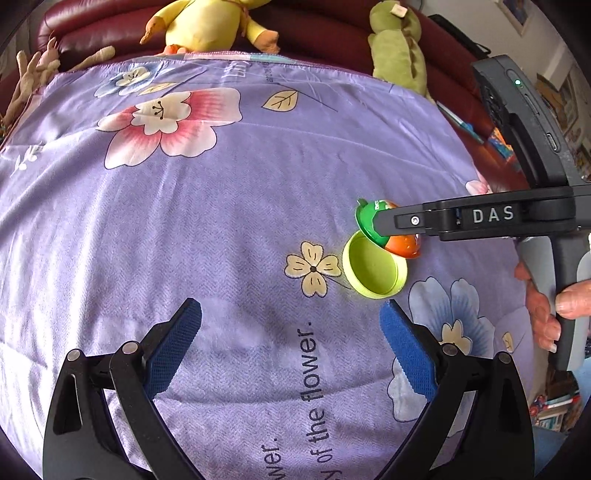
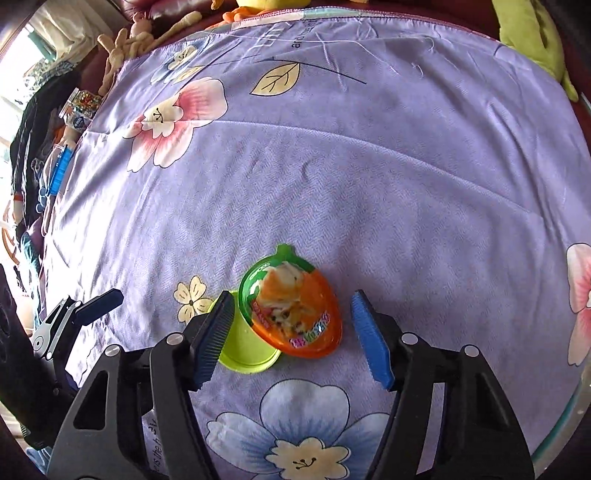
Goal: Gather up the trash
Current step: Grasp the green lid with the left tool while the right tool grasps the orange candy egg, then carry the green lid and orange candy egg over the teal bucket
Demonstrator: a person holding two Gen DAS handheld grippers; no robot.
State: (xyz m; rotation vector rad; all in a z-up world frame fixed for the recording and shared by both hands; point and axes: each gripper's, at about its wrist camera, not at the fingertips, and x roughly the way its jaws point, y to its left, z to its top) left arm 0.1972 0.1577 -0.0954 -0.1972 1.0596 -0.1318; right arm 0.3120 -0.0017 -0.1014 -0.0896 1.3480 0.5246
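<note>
Count of items in view:

- Lime-green plastic lid (image 2: 245, 349): 1, lying on the cloth.
- Orange-and-green sealed snack cup (image 2: 291, 306): 1, leaning on the lid.
- Purple floral cloth (image 1: 221, 221) over the surface: 1.
- Plush toys along the far edge: 3; one yellow plush (image 1: 210, 22), one green plush (image 1: 397, 48), one beige plush (image 1: 33, 74).
- Grippers: 2; left gripper (image 1: 291, 325), right gripper (image 2: 291, 332).
- Person's hand (image 1: 546, 314) on a gripper handle: 1 visible.
- Jar of coloured bits (image 2: 79, 105), at the left edge in the right wrist view: 1.
</note>
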